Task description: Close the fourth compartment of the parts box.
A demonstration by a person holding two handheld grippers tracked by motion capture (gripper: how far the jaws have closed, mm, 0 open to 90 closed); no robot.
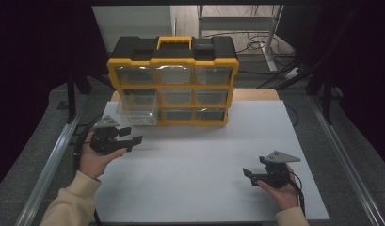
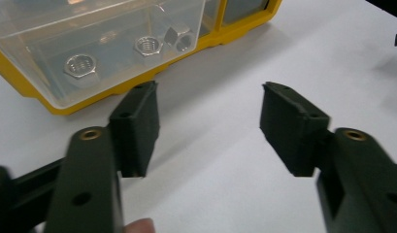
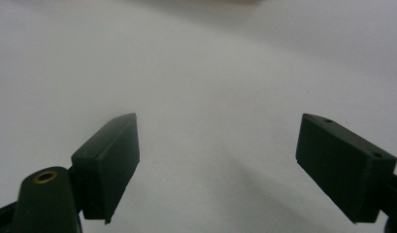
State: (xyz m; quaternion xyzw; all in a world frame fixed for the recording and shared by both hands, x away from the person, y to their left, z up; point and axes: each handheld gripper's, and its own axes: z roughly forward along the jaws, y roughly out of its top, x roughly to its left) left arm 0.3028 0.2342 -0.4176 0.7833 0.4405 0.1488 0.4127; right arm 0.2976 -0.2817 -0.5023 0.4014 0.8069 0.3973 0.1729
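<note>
A yellow and black organiser (image 1: pixel 173 80) with clear drawers stands at the back of the white tabletop (image 1: pixel 204 155). Its lower left drawer (image 1: pixel 137 112) is pulled out; in the left gripper view this clear drawer (image 2: pixel 41 34) holds three steel hex nuts (image 2: pixel 80 65). My left gripper (image 1: pixel 133 135) hovers just in front of that drawer, a short way off, jaws apart with nothing between them (image 2: pixel 208 121). At the front right my right gripper (image 1: pixel 250 175) is held low over bare tabletop, open and empty (image 3: pixel 218 160).
Metal rails (image 1: pixel 53 160) run along both sides of the table. Cables and a frame leg lie on the floor behind the organiser (image 1: pixel 270 42). White surface stretches between the two grippers.
</note>
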